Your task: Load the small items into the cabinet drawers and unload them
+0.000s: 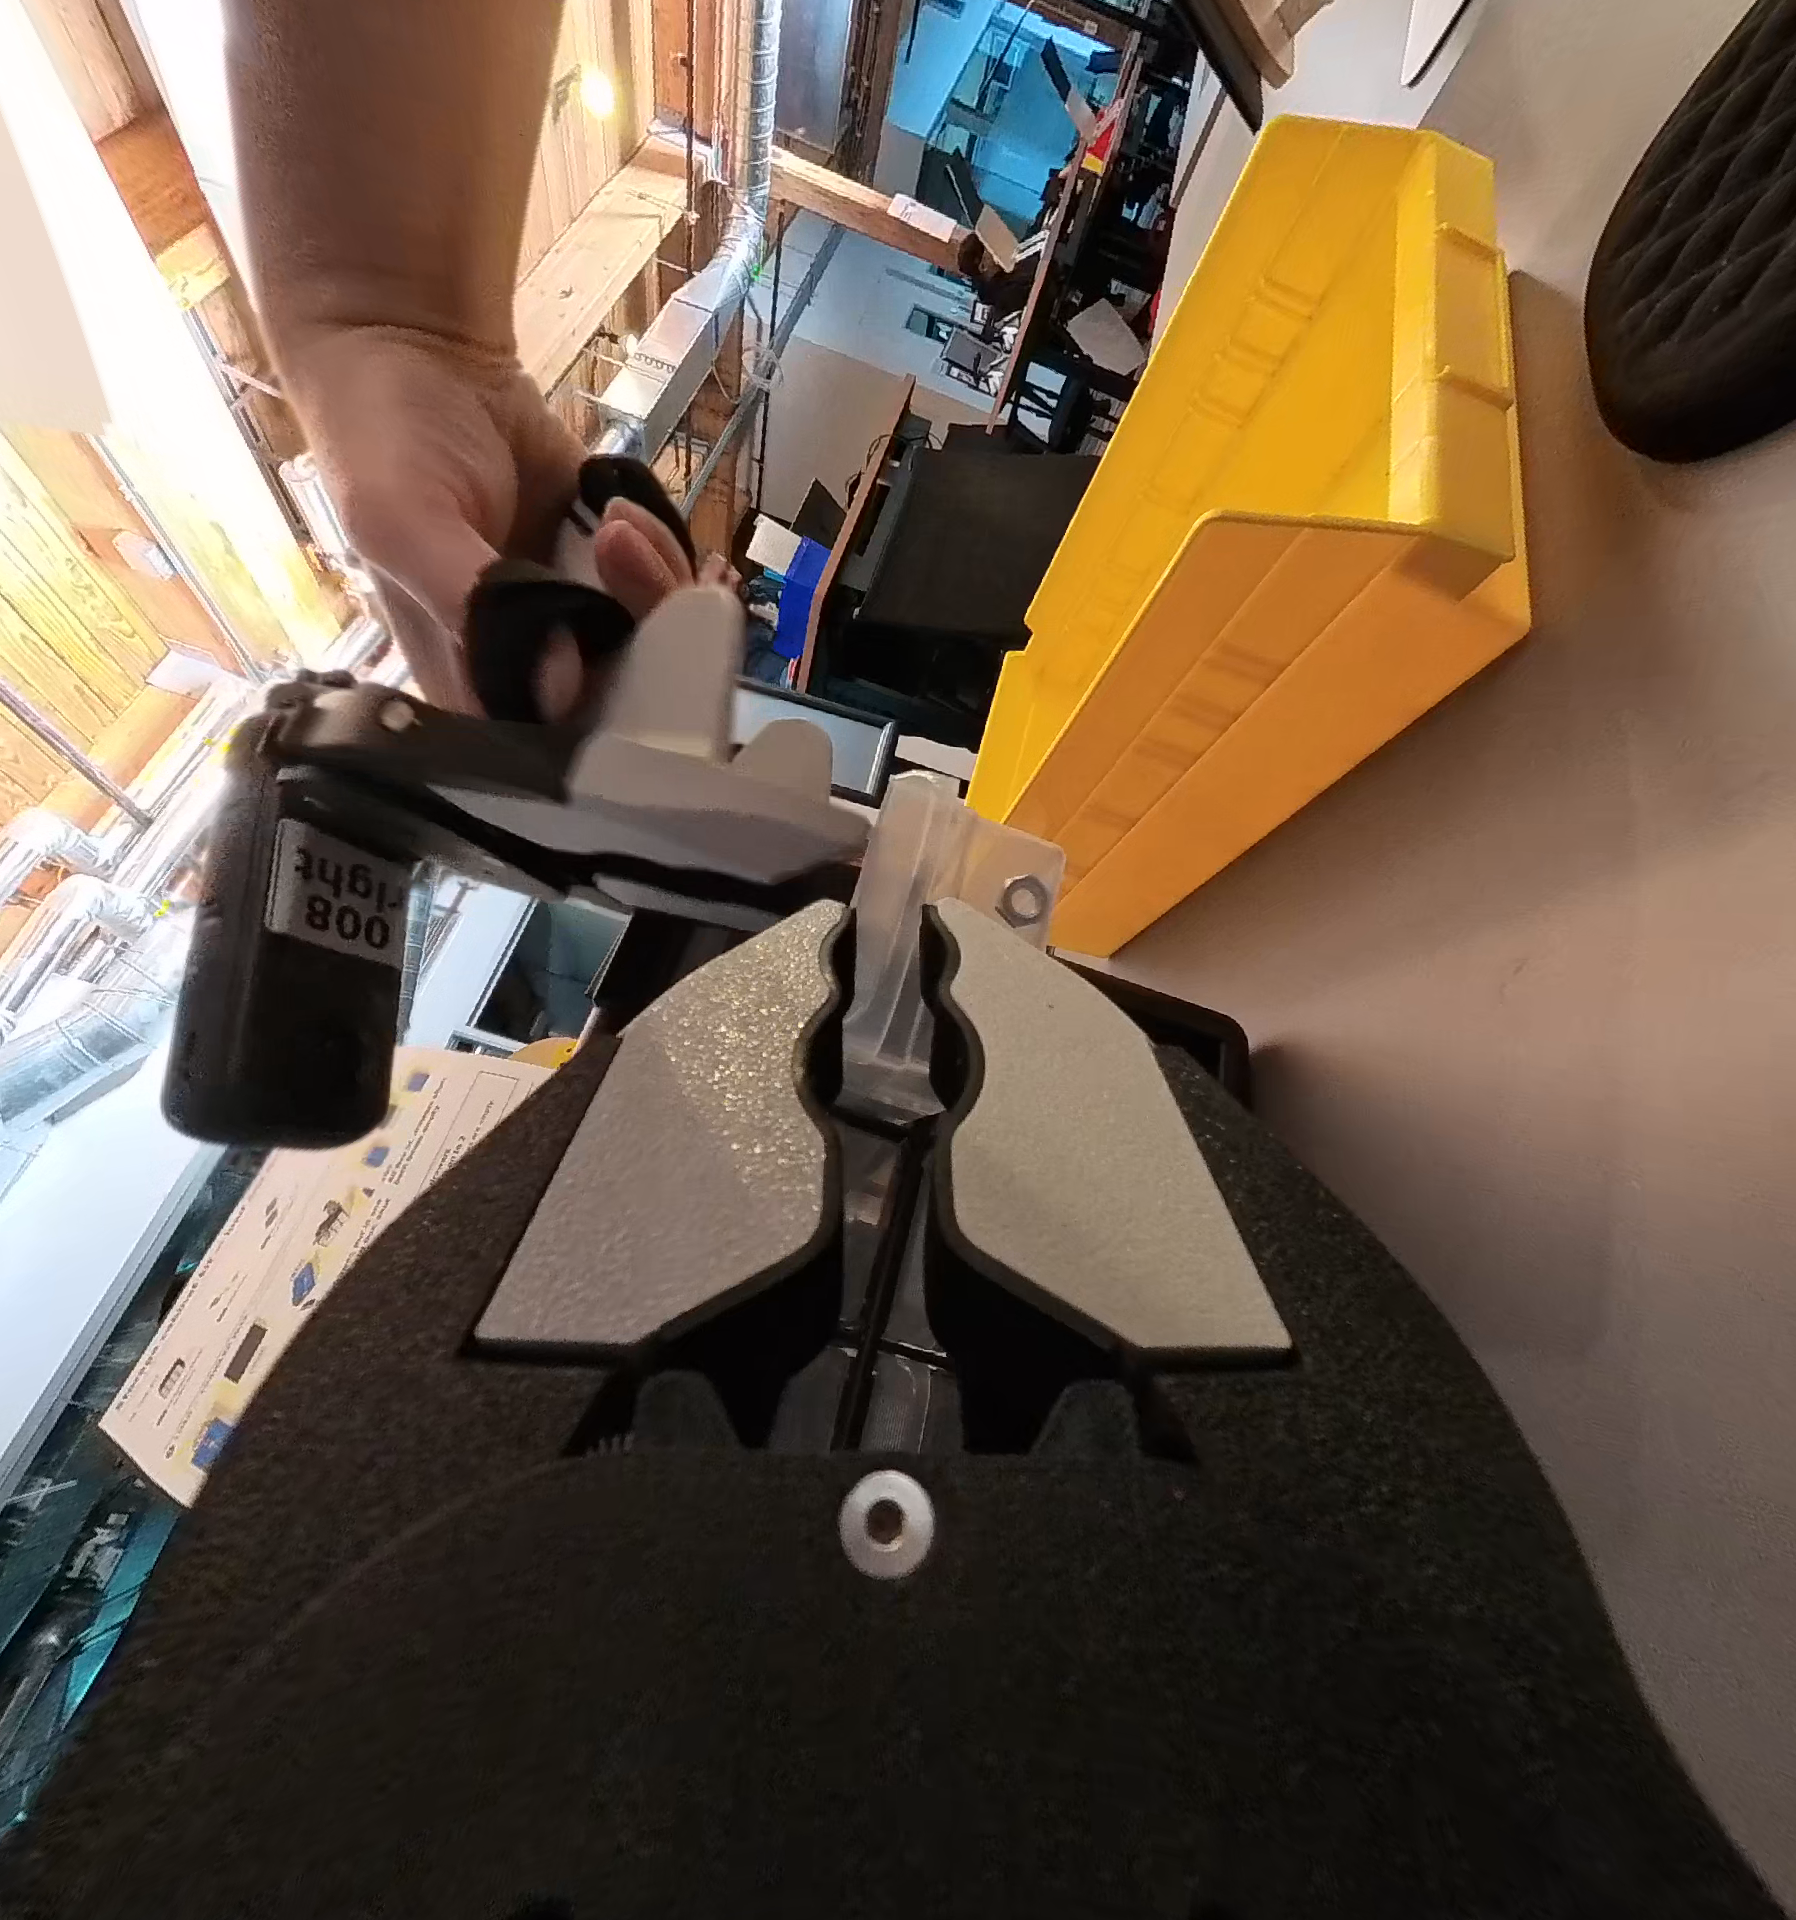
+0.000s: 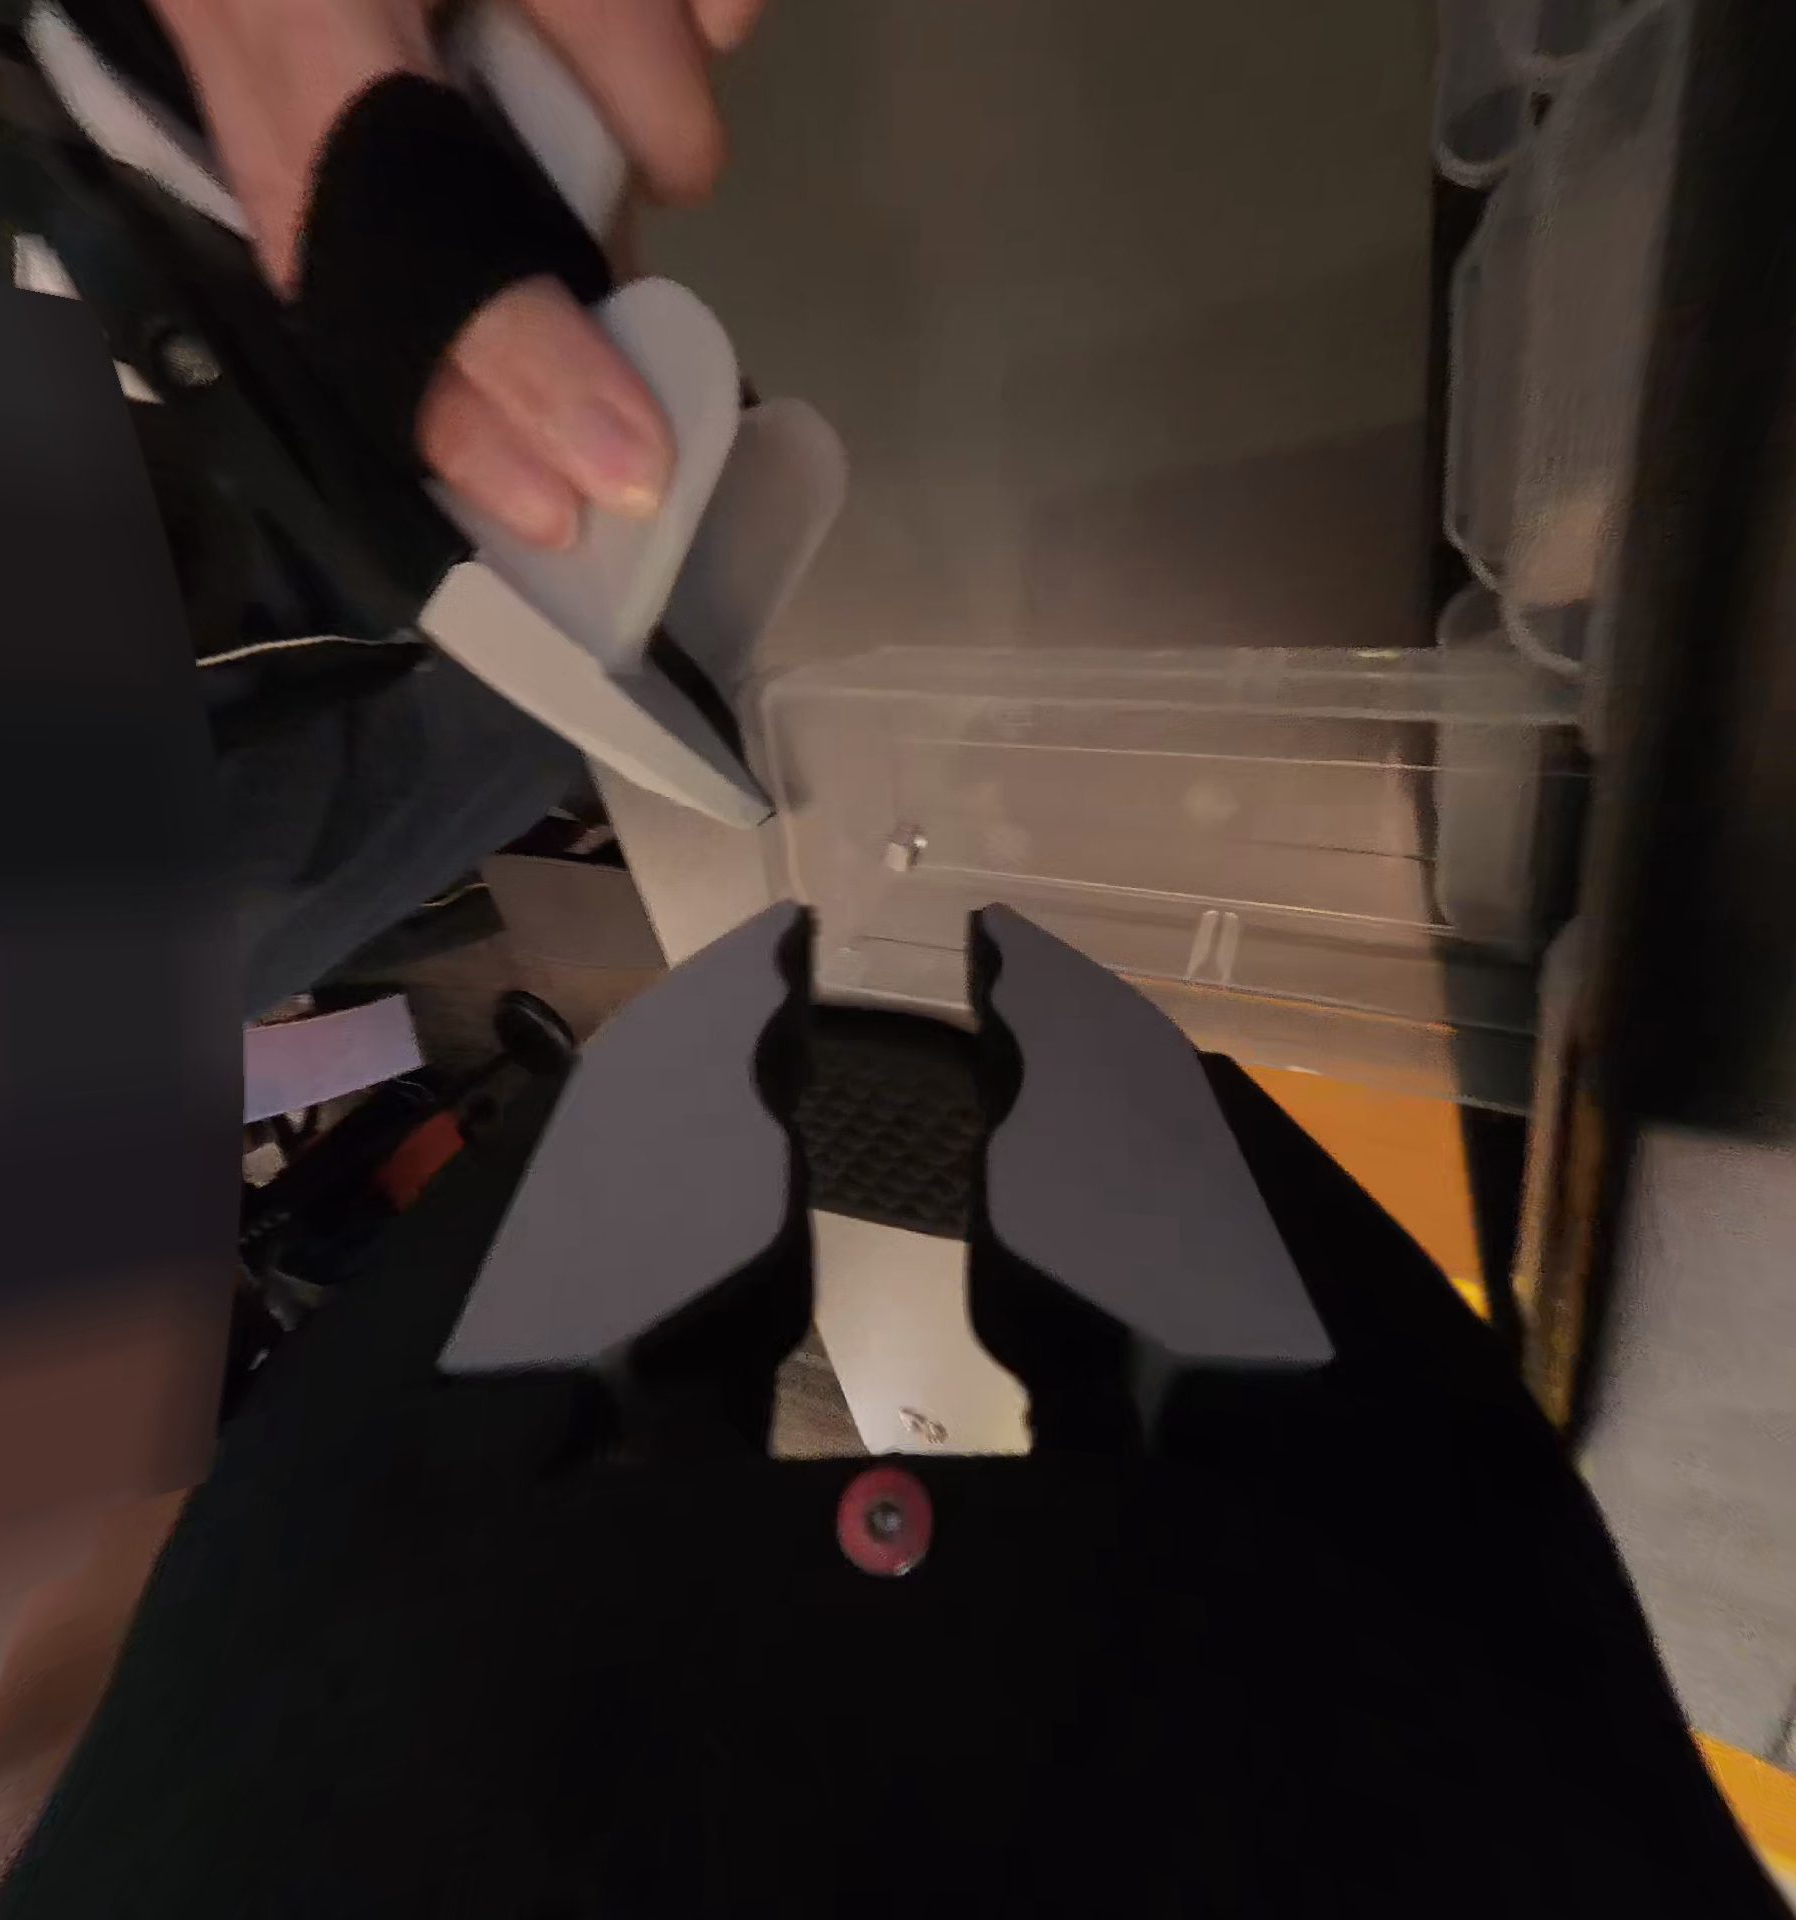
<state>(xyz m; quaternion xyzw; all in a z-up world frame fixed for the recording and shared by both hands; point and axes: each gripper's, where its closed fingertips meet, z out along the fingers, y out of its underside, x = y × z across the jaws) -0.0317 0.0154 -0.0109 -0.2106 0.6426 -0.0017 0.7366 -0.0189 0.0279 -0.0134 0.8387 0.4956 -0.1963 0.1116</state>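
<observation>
The left tongs (image 1: 889, 935) are closed on the handle tab of a clear plastic drawer (image 1: 951, 862), which stands pulled out of the black cabinet (image 2: 1704, 623). The right tongs (image 2: 889, 925) are open and hold nothing, hovering just above the drawer's open top near its front end. Inside the drawer, just ahead of the right tongs, lies a small metal nut (image 2: 906, 844); in the left wrist view it sits just right of the left tongs' tips.

The drawer looks light, thin-walled and smooth, so I judge it may flex or slip if squeezed anywhere but that stiff front tab, where the left tongs already have it. The nut is hard, tiny and likely slippery on the plastic floor; it probably wants a pinch across its flat sides with the tips set straight down over it. A yellow bin (image 1: 1289, 540) rests on the worktop (image 1: 1548, 1039) beyond and right of the left tongs.
</observation>
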